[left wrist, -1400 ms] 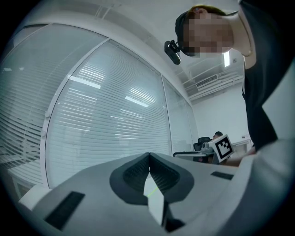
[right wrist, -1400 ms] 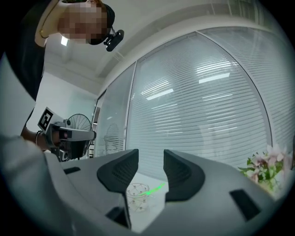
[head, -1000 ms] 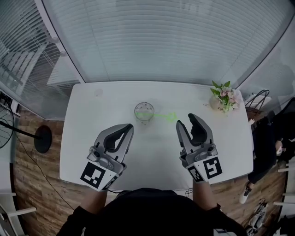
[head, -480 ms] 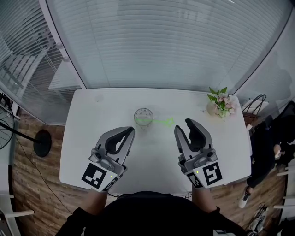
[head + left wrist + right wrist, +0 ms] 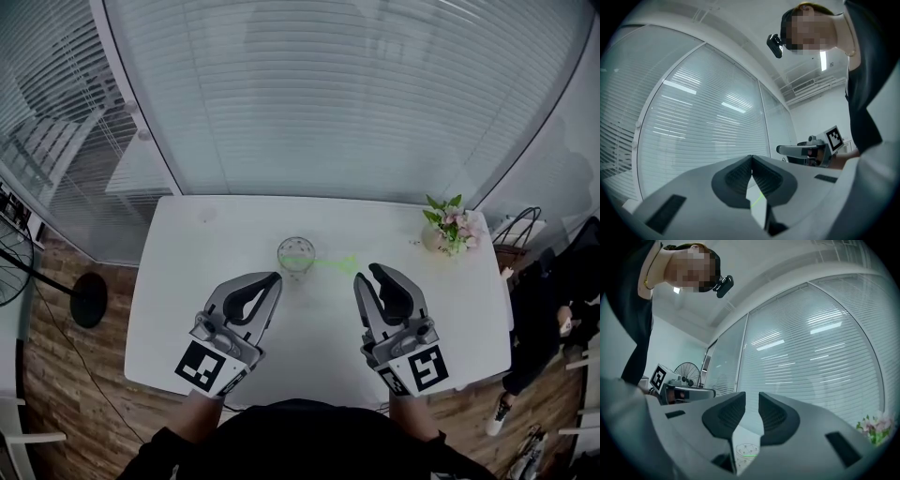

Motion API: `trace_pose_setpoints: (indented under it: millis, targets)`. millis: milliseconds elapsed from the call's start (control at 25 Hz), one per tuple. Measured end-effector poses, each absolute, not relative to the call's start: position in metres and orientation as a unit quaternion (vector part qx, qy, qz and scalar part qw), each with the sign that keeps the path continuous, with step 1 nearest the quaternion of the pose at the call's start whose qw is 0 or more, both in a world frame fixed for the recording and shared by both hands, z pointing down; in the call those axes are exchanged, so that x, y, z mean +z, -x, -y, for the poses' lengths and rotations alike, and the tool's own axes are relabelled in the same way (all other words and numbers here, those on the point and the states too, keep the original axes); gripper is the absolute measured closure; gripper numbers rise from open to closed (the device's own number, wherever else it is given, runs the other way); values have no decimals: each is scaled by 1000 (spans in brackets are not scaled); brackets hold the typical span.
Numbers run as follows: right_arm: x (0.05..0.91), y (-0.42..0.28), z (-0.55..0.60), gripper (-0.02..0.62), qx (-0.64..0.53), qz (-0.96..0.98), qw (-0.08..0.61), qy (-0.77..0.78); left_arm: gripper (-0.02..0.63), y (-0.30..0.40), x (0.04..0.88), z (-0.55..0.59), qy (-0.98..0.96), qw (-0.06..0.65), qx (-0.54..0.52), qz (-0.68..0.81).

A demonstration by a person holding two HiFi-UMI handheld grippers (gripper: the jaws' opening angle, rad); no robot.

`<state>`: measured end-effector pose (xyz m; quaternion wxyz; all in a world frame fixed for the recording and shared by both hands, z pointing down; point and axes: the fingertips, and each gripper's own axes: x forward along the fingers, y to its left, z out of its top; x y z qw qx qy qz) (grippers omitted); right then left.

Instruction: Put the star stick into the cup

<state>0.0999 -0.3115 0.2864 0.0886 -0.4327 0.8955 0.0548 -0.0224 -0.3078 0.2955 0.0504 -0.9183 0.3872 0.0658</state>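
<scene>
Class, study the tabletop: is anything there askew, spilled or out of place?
The green star stick looks askew: one end is at the glass cup, while its star end sticks out sideways to the right. Nothing looks spilled.

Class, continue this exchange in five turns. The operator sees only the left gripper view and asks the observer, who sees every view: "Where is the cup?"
Observer: The glass cup stands on the white table, ahead of both grippers and nearer the left gripper.
Operator: What is the green streak past my jaws?
Observer: That is the star stick. It runs from the cup towards the right, with its star end outside the cup.
Operator: How do the other gripper's jaws stand?
Observer: The right gripper has its jaws apart. They have just been closing, with nothing between them.
</scene>
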Motion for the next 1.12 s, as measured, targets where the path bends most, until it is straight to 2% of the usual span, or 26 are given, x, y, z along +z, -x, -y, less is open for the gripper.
trace_pose_setpoints:
  millis: [600, 1120]
  targets:
    - [285, -94, 310, 584, 55, -892, 96, 439, 592, 27, 295, 308, 919, 50, 69, -386]
    - [288, -85, 307, 591, 58, -894, 87, 436, 592, 30, 293, 307, 918, 47, 72, -388]
